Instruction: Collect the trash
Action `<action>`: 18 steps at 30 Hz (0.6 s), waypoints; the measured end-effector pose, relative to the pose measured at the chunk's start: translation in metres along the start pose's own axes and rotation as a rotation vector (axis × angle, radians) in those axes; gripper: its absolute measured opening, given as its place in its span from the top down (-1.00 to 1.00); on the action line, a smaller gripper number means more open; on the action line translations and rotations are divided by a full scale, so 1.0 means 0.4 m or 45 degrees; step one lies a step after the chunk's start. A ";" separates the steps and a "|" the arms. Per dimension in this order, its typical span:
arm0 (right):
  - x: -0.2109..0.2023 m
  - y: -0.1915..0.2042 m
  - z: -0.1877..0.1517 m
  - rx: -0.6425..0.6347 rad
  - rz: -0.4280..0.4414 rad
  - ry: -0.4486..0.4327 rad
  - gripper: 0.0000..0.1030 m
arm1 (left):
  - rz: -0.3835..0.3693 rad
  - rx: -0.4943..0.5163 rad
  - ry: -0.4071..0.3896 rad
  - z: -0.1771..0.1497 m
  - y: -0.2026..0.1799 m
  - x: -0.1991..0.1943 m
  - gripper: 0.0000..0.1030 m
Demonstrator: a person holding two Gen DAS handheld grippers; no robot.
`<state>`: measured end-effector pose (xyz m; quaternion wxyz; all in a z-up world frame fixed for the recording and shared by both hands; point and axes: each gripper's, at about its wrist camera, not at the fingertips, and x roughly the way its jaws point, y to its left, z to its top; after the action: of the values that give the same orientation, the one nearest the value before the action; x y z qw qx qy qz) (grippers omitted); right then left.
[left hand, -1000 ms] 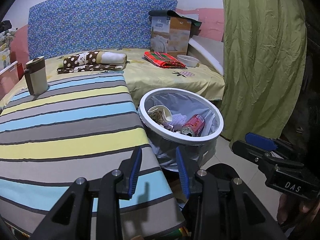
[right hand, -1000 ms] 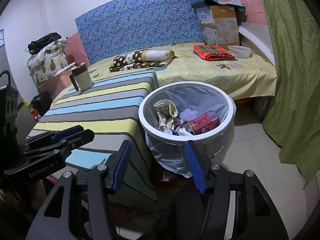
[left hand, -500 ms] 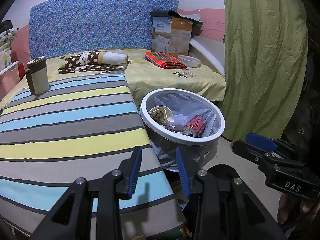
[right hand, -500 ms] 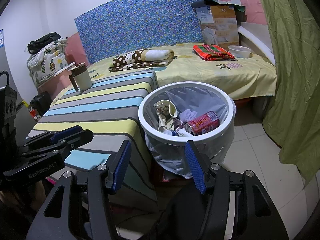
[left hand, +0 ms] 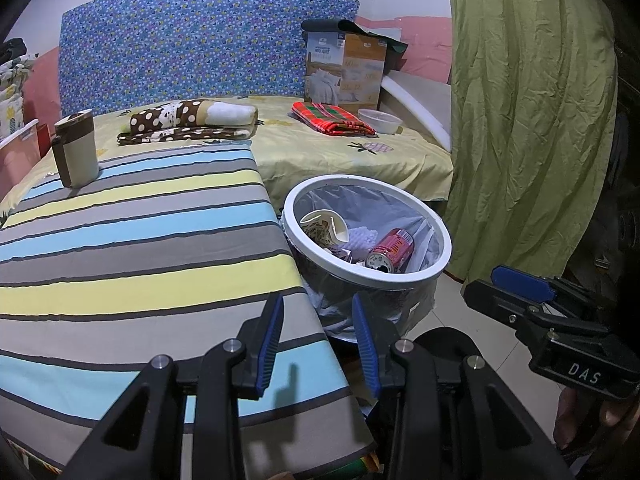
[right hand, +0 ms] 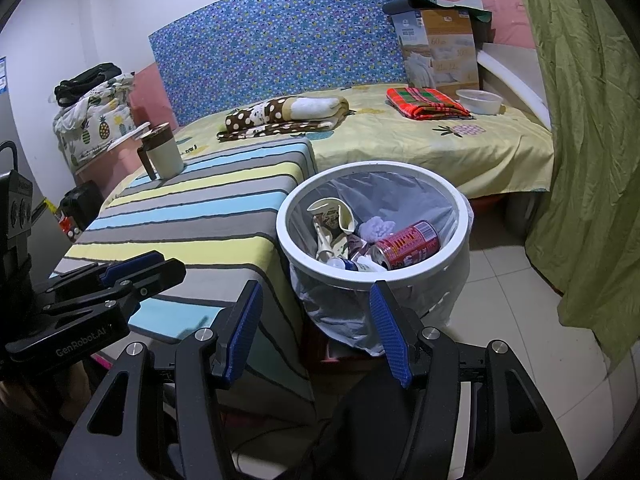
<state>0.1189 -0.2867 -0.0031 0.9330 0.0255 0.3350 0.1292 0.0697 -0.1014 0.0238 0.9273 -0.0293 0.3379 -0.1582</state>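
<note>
bedroom – yellow-sheeted bed w/ blue floral headboard, green curtain, tiled floor.

Bedroom (home): bed; floral headboard

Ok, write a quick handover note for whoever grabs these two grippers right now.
Left gripper: jaws open, empty, over the striped table edge.
Right gripper: jaws open, empty, in front of the trash bin.
Bin sits beside the table and holds a red can, a crumpled paper cup and wrappers.
Only a mug stands on the table; no loose trash visible there.
Left: probably just check the bed for strays.
</note>
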 end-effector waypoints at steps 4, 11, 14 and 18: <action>0.000 0.000 0.000 0.000 -0.001 -0.001 -0.12 | -0.002 0.001 0.003 0.000 0.000 0.000 0.28; 0.000 0.000 0.001 0.000 -0.002 -0.001 -0.12 | 0.003 0.006 0.004 0.001 -0.005 0.001 0.28; 0.000 0.000 0.001 0.001 -0.001 0.000 -0.12 | 0.004 0.006 0.005 0.001 -0.005 0.001 0.28; 0.000 0.000 0.000 0.002 0.000 0.000 -0.12 | 0.005 0.005 0.004 0.001 -0.005 0.000 0.28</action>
<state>0.1190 -0.2867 -0.0029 0.9329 0.0262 0.3352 0.1288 0.0695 -0.1033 0.0243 0.9272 -0.0265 0.3392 -0.1570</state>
